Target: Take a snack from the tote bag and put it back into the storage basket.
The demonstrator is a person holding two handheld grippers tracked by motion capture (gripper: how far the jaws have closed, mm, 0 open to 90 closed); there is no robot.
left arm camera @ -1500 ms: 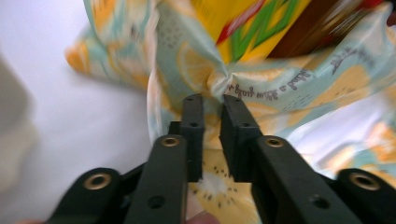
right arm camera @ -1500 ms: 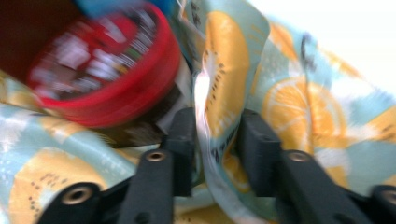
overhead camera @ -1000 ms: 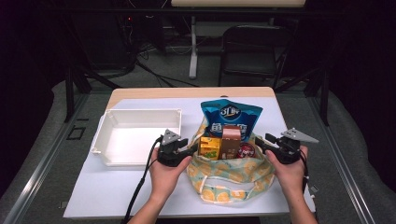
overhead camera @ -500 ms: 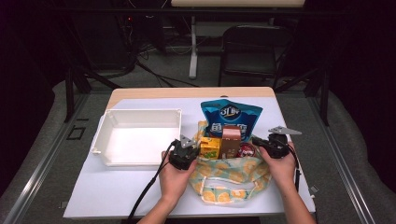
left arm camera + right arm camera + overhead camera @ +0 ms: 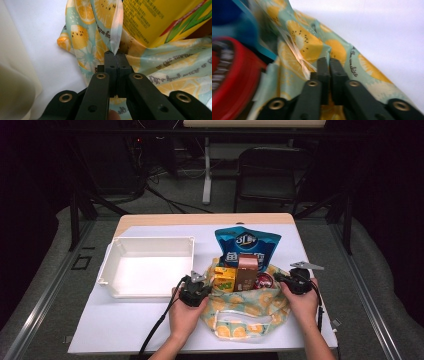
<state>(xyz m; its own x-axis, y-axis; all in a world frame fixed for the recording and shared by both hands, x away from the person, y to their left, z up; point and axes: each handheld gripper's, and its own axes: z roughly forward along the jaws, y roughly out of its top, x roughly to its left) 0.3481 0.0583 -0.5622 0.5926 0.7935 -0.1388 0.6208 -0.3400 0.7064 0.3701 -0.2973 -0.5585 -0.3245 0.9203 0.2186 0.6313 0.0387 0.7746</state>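
We held the bag at six o'clock on the table. Our left gripper pinched its nine o'clock rim, our right gripper its three o'clock rim, jaws just closed.

The orange-print fabric bag sits on the white surface, just right of the white plastic bin and near the front edge. Its cloth is pale teal with orange slices and cursive lettering. The mouth stands open and slumped, its rim pinched at the left and right ends. Inside stand a blue snack packet at the back, a yellow carton, a brown carton and a red-lidded can. A clear plastic strip runs along the rim's edge.
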